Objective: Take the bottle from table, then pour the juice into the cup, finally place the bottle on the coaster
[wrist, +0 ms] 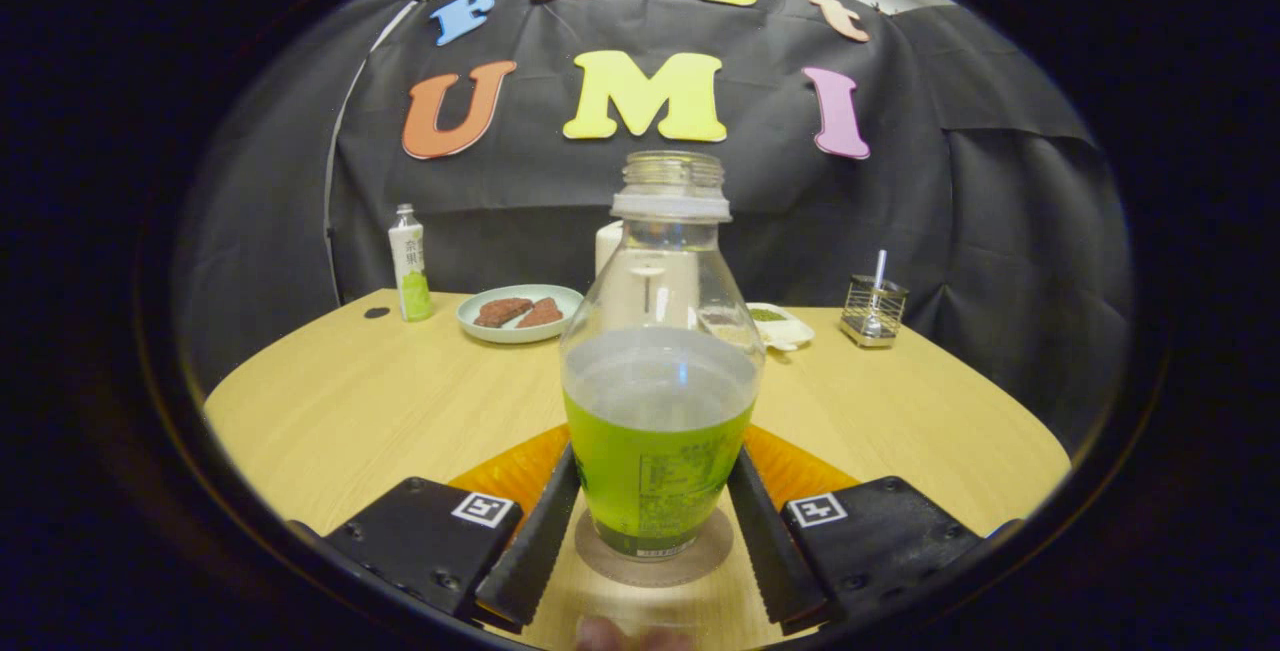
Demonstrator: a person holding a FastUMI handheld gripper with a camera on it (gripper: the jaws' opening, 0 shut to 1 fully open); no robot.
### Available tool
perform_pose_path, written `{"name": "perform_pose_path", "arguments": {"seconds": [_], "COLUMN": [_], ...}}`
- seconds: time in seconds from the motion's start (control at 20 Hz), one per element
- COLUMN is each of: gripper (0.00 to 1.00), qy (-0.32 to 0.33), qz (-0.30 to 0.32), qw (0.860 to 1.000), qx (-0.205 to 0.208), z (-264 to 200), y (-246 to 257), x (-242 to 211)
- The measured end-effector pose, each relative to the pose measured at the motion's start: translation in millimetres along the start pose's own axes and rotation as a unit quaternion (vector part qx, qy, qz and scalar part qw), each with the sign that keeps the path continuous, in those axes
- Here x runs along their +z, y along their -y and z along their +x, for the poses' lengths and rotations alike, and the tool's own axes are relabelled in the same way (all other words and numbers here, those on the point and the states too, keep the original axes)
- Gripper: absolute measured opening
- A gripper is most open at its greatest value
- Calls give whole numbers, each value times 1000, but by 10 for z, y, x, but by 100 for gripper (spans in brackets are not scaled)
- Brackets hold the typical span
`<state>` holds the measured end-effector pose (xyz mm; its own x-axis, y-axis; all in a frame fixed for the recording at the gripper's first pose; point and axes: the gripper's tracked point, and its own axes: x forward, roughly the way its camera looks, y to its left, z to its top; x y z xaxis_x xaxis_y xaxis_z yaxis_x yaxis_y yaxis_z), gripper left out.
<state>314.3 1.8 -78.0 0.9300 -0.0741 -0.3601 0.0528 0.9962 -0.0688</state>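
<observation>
While the bottle (655, 401) stands upright on the coaster (700, 556), cap off, green juice approx. half up, the gripper (655, 541) flanks it w/ fingers (530, 541) close on both sides (contact? can't tell). Behind the bottle: plate (520, 312) w/ brown pieces to its left, small bottle (409, 263) further left, wire holder (873, 310) to its right.
</observation>
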Motion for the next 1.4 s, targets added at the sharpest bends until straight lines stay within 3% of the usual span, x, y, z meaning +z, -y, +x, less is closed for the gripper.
{"name": "perform_pose_path", "arguments": {"seconds": [0.1,0.5,1.1,1.4], "gripper": [100,100,100,100], "qy": [-5,20,125,161], "qz": [-10,-13,-5,6], "qw": [1000,1000,992,987], "qx": [-2,-12,-29,-26], "z": [3,-604,-2292,-2849], "y": [21,98,209,245], "x": [-13,94,550,598]}}
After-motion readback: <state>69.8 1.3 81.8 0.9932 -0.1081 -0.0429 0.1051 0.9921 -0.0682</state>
